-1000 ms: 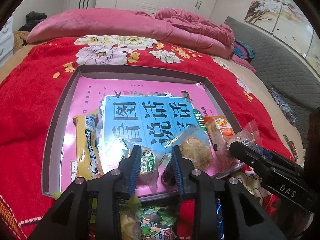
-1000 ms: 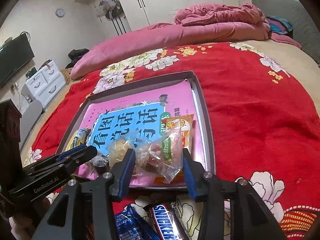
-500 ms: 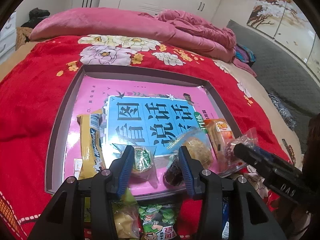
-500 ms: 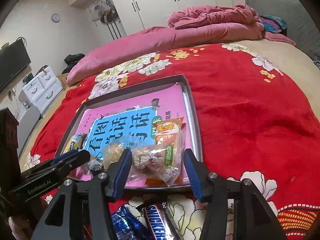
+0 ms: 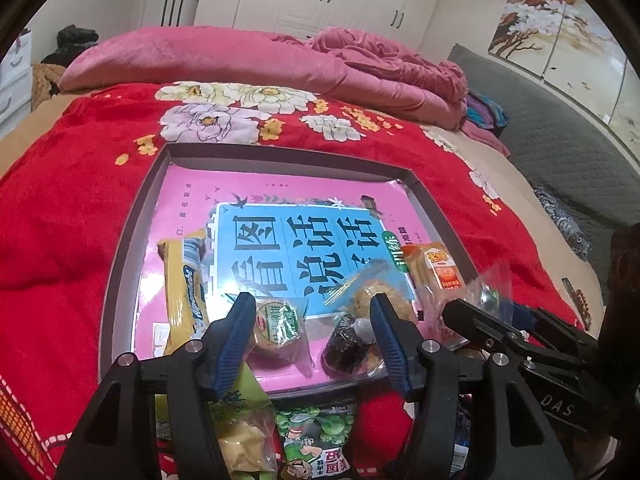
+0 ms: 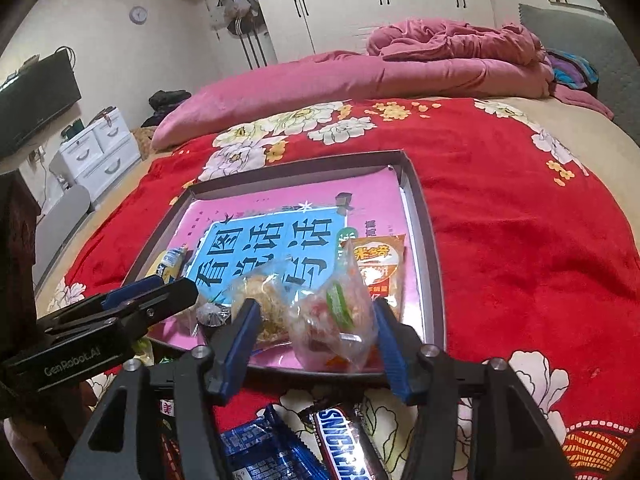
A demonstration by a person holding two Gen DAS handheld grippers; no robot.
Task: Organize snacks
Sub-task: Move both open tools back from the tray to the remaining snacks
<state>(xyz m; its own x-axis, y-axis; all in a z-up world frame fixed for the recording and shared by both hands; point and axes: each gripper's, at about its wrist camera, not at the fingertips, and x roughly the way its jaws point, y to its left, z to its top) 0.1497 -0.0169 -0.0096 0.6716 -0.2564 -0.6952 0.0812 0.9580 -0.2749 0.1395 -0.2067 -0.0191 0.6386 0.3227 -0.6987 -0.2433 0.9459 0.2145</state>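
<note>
- Left tool [image 5: 312, 334]: jaws just opening, half wide, nothing pinched; round green-label wrapped cake [image 5: 278, 326] lies between them, in the shallow grey tray [image 5: 120, 280] on the bed.
- Right tool [image 6: 314, 336]: same, straddling a clear crinkly snack bag [image 6: 332, 328] standing at the tray's near rim.
- Risk: withdrawing pads snag the film and tip the bag out.
- 2 tools near; could collide.

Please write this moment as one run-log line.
left tongs: opening, round snack released | right tongs: opening, clear bag released | tray
</note>
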